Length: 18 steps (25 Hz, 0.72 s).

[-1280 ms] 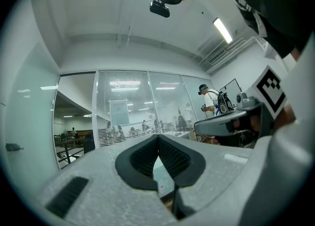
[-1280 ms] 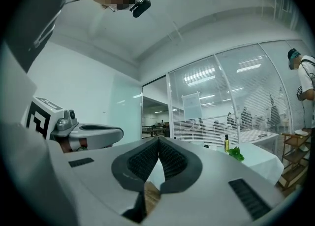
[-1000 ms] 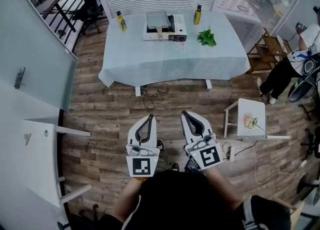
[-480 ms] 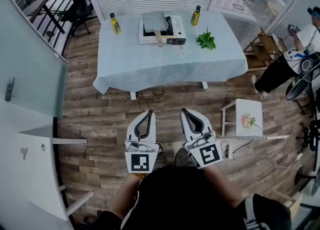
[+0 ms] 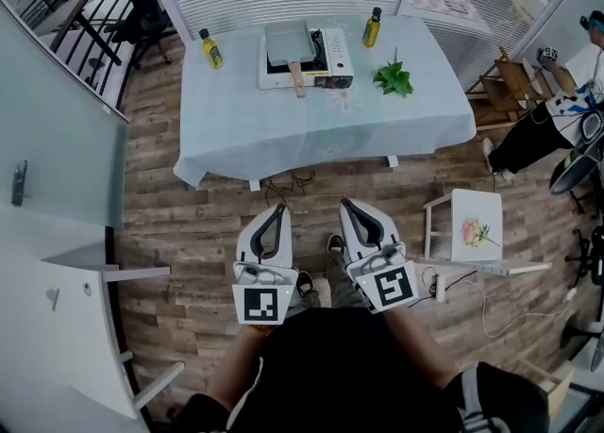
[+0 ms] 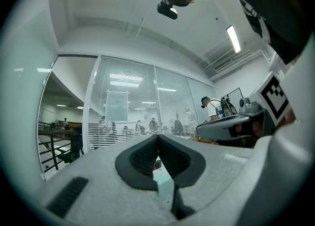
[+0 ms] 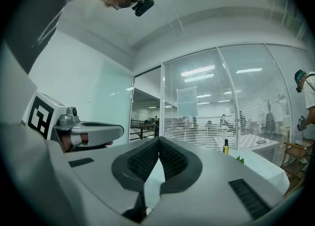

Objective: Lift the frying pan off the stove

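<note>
We hold the left gripper (image 5: 279,208) and the right gripper (image 5: 347,204) side by side at lower centre of the head view, over the wooden floor (image 5: 189,224) and well apart from the desk (image 5: 321,124). Both are clenched, jaws together on nothing. The frying pan (image 5: 289,43) sits on the stove (image 5: 336,48) at upper centre, its handle pointing down the frame.
</note>
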Available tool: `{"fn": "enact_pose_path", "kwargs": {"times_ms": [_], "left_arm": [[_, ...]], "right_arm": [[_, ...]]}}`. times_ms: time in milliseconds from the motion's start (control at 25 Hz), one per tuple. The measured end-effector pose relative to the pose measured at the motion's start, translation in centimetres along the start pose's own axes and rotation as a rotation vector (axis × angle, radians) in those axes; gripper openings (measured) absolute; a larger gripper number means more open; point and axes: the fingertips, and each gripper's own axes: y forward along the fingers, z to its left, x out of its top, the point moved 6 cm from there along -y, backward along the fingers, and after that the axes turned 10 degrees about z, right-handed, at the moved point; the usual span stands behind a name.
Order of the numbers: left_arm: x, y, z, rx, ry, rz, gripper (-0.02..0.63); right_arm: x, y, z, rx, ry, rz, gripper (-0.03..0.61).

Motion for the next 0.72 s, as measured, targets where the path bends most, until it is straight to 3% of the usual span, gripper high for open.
{"fn": "enact_pose_path", "kwargs": {"times_ms": [160, 320, 520, 720], "left_arm": [[0.4, 3.8, -0.7, -0.003, 0.069, 0.041, 0.017], [1.3, 7.8, -0.9, 0.018, 0.000, 0.041, 0.017], [1.8, 12.6, -1.7, 0.023, 0.048, 0.061, 0.017], [1.1, 15.7, -2.1, 0.038, 0.070, 0.142, 0.017]], "right_arm": [[-0.1, 1.8, -4.1, 0.008, 0.024, -0.009, 0.001], [-0.3, 4.1, -8.3, 0.031, 0.041, -0.013, 0.000], [-0.4, 6.6, -13.0, 0.038, 0.056, -0.042, 0.000], [-1.4, 8.8, -16.3, 0.072, 0.083, -0.022, 0.000]]}}
